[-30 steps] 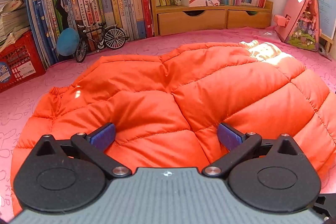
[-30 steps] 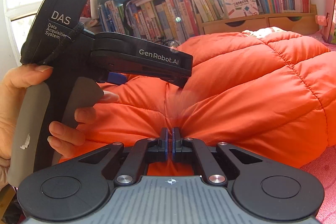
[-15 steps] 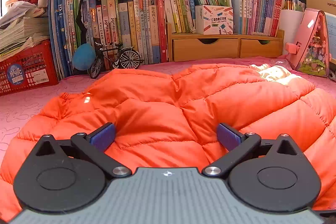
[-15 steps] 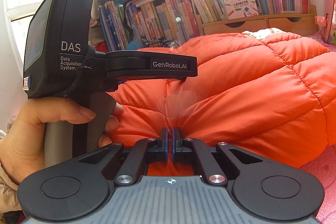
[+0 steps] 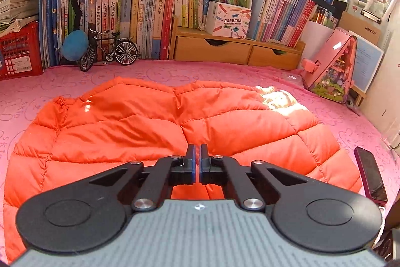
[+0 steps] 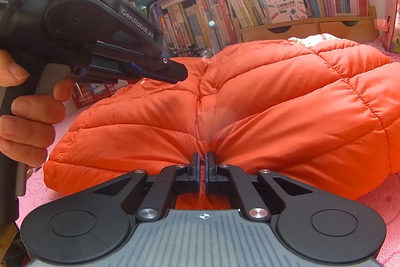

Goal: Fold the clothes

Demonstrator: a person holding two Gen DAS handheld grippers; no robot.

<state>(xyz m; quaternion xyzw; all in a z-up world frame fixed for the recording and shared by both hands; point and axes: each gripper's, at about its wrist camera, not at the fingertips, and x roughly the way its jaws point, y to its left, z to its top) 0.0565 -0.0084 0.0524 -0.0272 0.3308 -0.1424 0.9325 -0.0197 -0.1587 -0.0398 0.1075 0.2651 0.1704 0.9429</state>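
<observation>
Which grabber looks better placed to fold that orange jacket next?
Probably the right gripper: its shut jaws pinch the orange jacket at its near edge, fabric puckering toward them. The left gripper hangs shut above the jacket, holding nothing.

Left gripper [image 5: 196, 162], wide open a second ago, now closed with nothing between the pads, lifted clear of the orange jacket [image 5: 155, 126] and hanging above its near part. From the right wrist view, tilted nose-down now [image 6: 175, 71] rather than level. More pink mat [image 5: 175, 71] and a dark phone [image 5: 370, 174] at the jacket's right edge now visible.
</observation>
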